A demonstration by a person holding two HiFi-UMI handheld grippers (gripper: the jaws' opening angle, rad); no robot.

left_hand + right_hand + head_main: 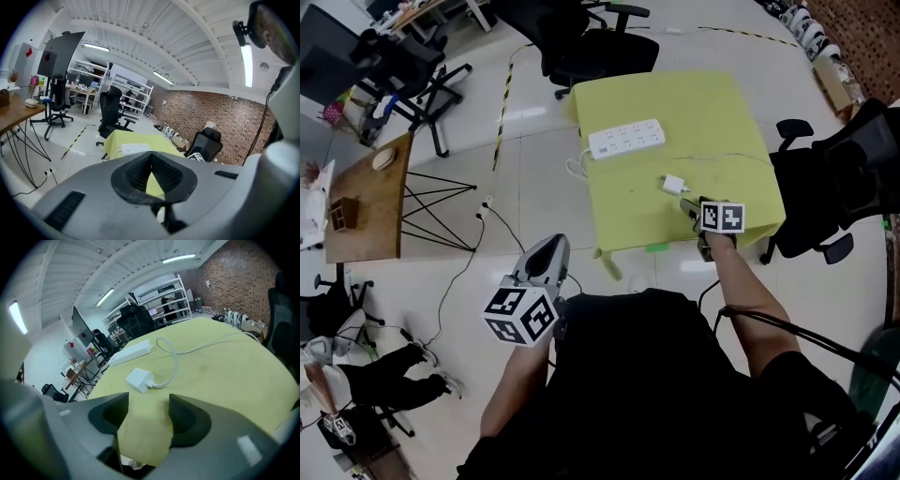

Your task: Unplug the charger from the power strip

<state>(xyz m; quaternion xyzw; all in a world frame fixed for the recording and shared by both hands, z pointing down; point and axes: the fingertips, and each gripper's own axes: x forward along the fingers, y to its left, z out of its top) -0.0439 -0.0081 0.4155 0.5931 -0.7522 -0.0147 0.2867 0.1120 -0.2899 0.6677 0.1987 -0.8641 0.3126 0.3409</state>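
A white power strip (625, 138) lies at the far left of the yellow table (675, 103). The white charger (675, 184) rests on the cloth apart from the strip, and its cable (722, 161) trails to the right. My right gripper (687, 206) hovers just short of the charger. In the right gripper view the charger (139, 379) lies ahead of the open right gripper (146, 404), with only yellow cloth between the pads and the power strip (131, 352) beyond. My left gripper (551, 247) hangs over the floor left of the table. In its own view the left gripper (151, 157) has its tips together around nothing.
Black office chairs stand behind the table (595, 42) and at its right (834, 183). A wooden desk (366, 202) on wire legs is at the left, with cables (478, 220) on the floor beside it. Yellow-black tape (502, 103) runs across the tiles.
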